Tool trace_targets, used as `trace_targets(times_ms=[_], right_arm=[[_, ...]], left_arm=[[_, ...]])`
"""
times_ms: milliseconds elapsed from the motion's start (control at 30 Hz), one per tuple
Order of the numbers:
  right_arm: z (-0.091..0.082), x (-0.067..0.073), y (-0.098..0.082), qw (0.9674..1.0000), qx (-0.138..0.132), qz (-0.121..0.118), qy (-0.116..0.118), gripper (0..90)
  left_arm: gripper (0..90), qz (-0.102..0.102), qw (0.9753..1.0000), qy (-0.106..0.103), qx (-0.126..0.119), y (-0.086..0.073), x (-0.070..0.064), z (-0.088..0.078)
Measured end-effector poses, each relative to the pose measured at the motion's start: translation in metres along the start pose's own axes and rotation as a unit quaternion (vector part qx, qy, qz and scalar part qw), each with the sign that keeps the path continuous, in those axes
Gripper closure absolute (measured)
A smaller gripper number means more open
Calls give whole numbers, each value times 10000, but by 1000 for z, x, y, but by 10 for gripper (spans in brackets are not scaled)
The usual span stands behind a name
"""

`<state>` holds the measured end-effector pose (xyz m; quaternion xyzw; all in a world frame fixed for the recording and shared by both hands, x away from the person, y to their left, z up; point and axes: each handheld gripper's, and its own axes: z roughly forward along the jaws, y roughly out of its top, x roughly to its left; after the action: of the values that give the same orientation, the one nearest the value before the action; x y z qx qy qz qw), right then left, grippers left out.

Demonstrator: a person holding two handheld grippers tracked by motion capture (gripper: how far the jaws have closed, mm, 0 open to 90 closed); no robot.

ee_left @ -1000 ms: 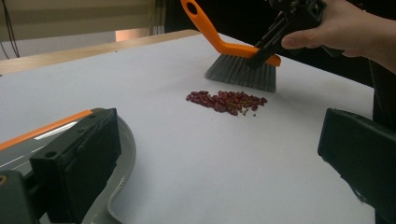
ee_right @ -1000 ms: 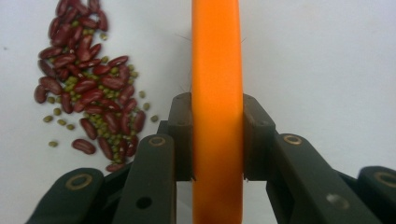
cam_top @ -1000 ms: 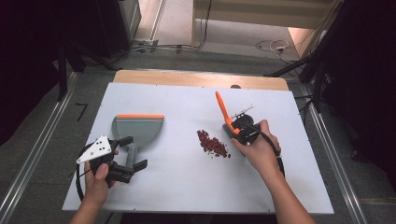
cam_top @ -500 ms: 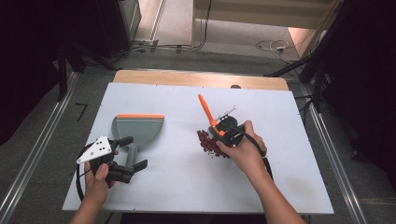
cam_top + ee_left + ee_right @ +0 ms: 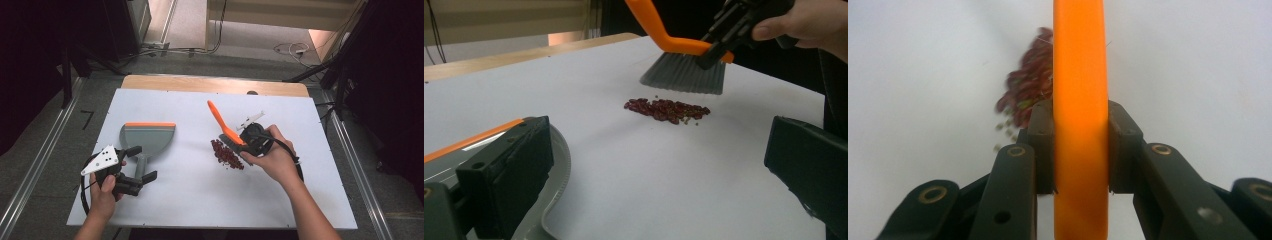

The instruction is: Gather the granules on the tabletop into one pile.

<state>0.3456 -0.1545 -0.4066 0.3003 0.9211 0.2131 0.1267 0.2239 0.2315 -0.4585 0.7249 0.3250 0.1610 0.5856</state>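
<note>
On white table (image 5: 200,200), right claw (image 5: 243,141) clamps brush (image 5: 223,125) above beans (image 5: 227,154); left claw (image 5: 141,165) wide.

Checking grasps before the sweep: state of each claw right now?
Left claw: open, jaws either side of the dustpan handle, not pressing.
Right claw: shut on the brush, bristles just above the beans.

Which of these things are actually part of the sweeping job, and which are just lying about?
In use:
- brush, clamped in the right gripper
- pile of red beans
- dustpan, by the left gripper
- white board they sit on

Lying about:
- cables on the floor behind the table
</note>
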Motion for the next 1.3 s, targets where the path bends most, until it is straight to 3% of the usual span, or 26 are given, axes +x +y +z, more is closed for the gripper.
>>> trace_targets(times_ms=[100, 133, 200, 300, 467, 633, 700, 967, 1167, 1300], right_arm=[[-9, 2, -6, 9971, 16, -704, 284, 687], [-10, 3, -8, 9949, 16, -917, 417, 686], [-11, 7, -13, 9875, -2, -1448, 617, 686], [-4, 15, -17, 9770, 125, -1875, 1004, 687], [15, 15, -14, 9708, 330, -2070, 1169, 686], [24, 4, -7, 9725, 266, -1947, 1254, 687], [27, -1, -4, 9702, 225, -2007, 1337, 687], [31, -10, 4, 9706, 239, -1965, 1368, 687], [33, -14, 7, 9747, 199, -1878, 1196, 686], [34, -17, 8, 9748, 194, -1831, 1258, 686]], left_arm=[[6, -4, 10000, 2, 5, 0, 0, 1], [6, 0, 10000, -1, 7, 0, -1, 1], [6, -6, 10000, 3, 16, 0, -1, 2], [6, -9, 10000, 0, 7, 0, -1, 2], [6, -3, 10000, -2, 7, 0, -1, 1], [6, -11, 10000, 5, 13, -1, 0, 1], [6, -6, 10000, 3, 15, -1, 0, 1], [6, -12, 10000, 2, 9, -1, 0, 1], [6, -6, 10000, -13, 17, -1, -1, 2], [6, 0, 10000, -12, 29, -1, -1, 2]])
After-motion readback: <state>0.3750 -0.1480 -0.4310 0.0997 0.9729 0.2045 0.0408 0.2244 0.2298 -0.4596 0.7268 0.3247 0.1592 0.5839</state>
